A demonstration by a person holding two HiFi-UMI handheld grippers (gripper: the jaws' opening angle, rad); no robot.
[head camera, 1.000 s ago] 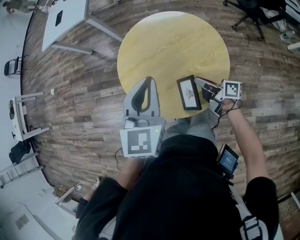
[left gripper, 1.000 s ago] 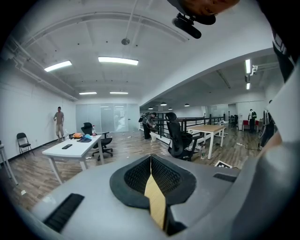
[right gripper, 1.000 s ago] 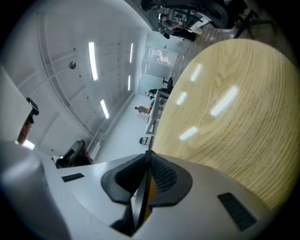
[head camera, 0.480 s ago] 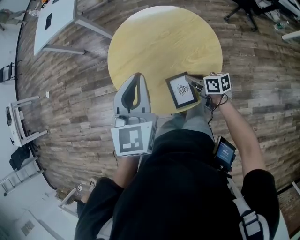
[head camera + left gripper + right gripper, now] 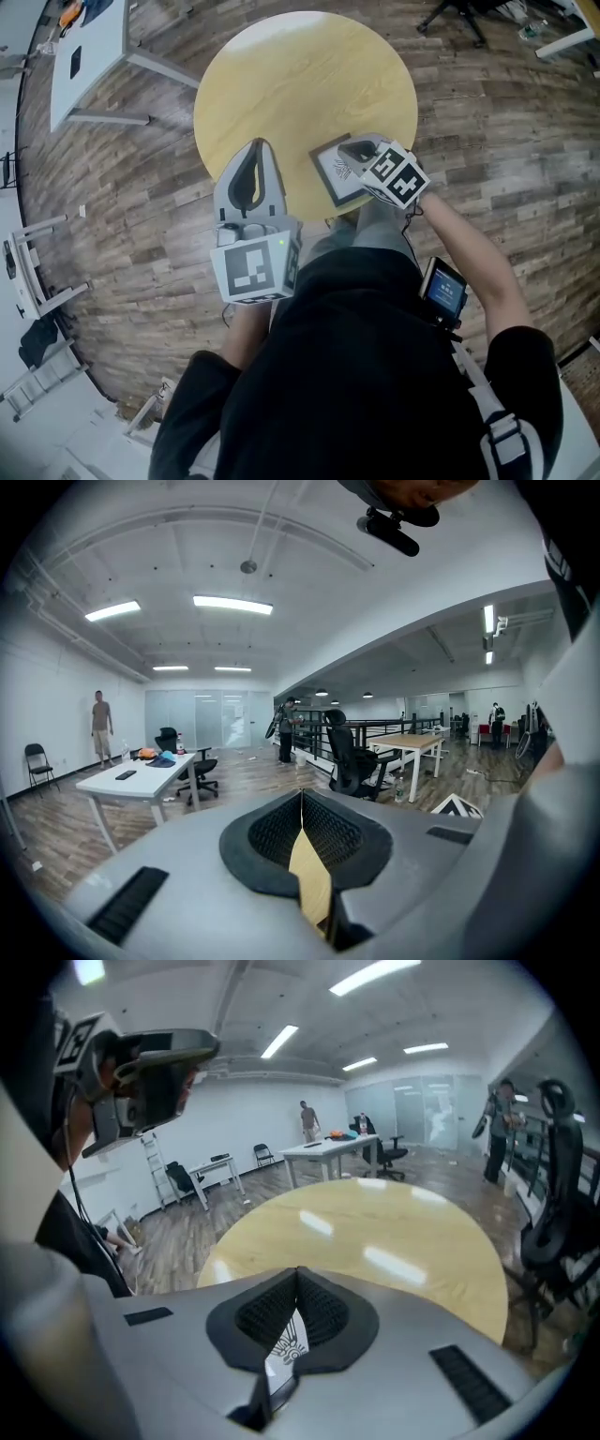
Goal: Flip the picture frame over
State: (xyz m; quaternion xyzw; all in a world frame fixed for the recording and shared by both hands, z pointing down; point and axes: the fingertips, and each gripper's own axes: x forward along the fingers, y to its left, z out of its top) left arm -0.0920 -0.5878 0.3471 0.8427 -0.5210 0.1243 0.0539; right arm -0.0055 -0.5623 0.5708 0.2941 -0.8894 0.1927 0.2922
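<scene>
Your right claw (image 5: 298, 1274) is clamped on the picture frame (image 5: 333, 178) at the tabletop's (image 5: 300, 75) near edge. Your left claw (image 5: 301, 797) is fully closed, holding nothing.

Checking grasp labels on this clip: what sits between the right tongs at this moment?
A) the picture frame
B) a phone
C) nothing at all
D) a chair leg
A: in the right gripper view the right tongs are shut on the picture frame, whose printed picture shows between the pads. The head view shows them on the frame at the near edge of the round table.
</scene>
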